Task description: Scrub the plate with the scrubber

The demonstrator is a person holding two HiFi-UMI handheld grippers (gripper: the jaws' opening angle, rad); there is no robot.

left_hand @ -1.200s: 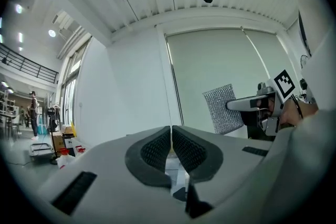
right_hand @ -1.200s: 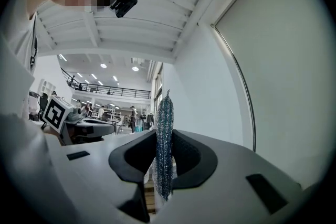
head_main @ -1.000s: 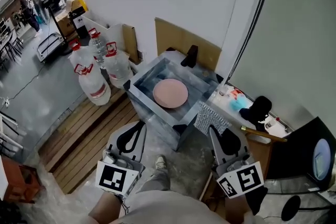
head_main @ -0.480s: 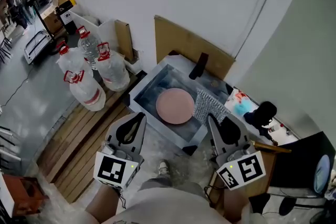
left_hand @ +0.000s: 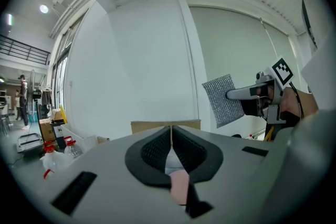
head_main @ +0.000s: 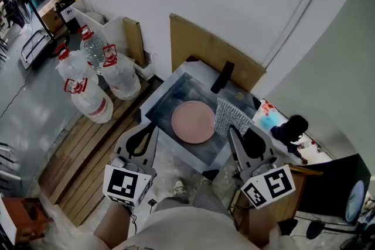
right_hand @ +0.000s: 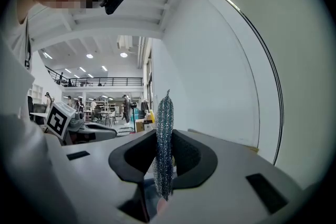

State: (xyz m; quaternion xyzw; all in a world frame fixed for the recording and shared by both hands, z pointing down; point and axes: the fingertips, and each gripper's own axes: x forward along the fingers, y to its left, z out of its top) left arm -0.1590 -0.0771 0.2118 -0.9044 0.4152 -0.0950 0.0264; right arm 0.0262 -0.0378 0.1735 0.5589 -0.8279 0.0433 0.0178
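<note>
— Silvery mesh: how is the scrubber (right_hand: 165,128) held?
— The right gripper (right_hand: 164,160) clamps it edge-on, long axis upright, jutting ahead. The left gripper (left_hand: 171,147) is closed and empty. The scrubber hangs over the sink (head_main: 164,89), just right of the flat pink plate (head_main: 192,121).

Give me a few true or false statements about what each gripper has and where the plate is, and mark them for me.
1. The right gripper is shut on the scrubber. True.
2. The left gripper holds the plate. False: its jaws are together with nothing between them, and the plate lies in the sink.
3. The plate is blue. False: it is pink.
4. Red-capped water bottles stand on the floor left of the sink. True.
</note>
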